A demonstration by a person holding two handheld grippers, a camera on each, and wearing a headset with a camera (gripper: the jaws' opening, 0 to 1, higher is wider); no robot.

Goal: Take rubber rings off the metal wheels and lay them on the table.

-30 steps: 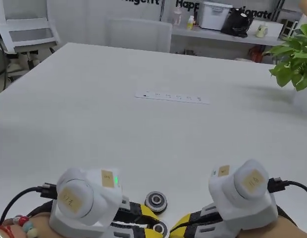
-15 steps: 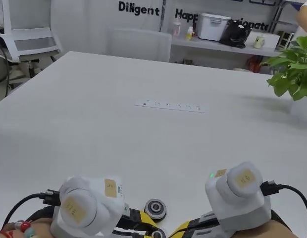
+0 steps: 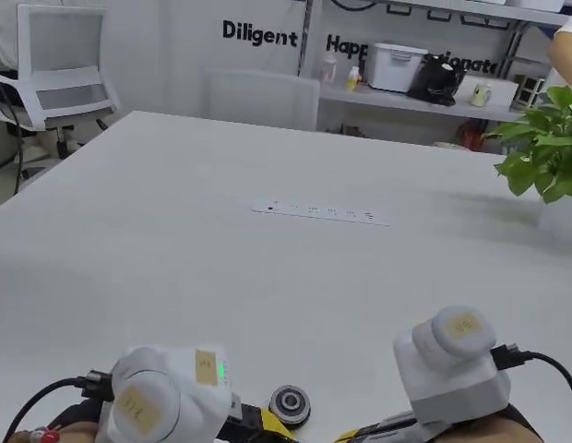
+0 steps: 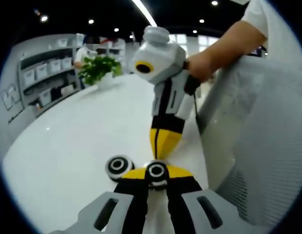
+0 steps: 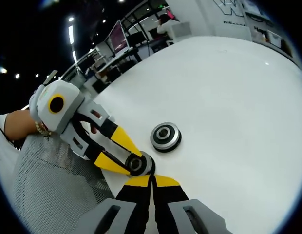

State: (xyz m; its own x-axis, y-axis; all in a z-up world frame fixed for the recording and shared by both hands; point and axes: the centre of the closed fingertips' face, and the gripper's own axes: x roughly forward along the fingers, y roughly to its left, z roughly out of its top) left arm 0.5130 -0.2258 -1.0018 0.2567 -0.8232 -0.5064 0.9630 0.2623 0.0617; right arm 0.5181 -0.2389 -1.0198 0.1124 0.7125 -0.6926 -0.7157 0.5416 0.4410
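Comparing against a second ago, only the headset has tilted; nothing has progressed. Left tool [image 4: 156,177] clamps a small silver metal wheel with black rubber ring [image 4: 156,170] at the white surface's [image 3: 295,277] near edge; right tool [image 5: 150,179], jaws together, meets its rim. A second ringed wheel [image 3: 290,403] lies beside, untouched.

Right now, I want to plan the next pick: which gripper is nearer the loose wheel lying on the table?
Left. The left gripper, clamping a second wheel, has the loose wheel just beside its tips; the right gripper is slightly farther, tips at the second wheel.
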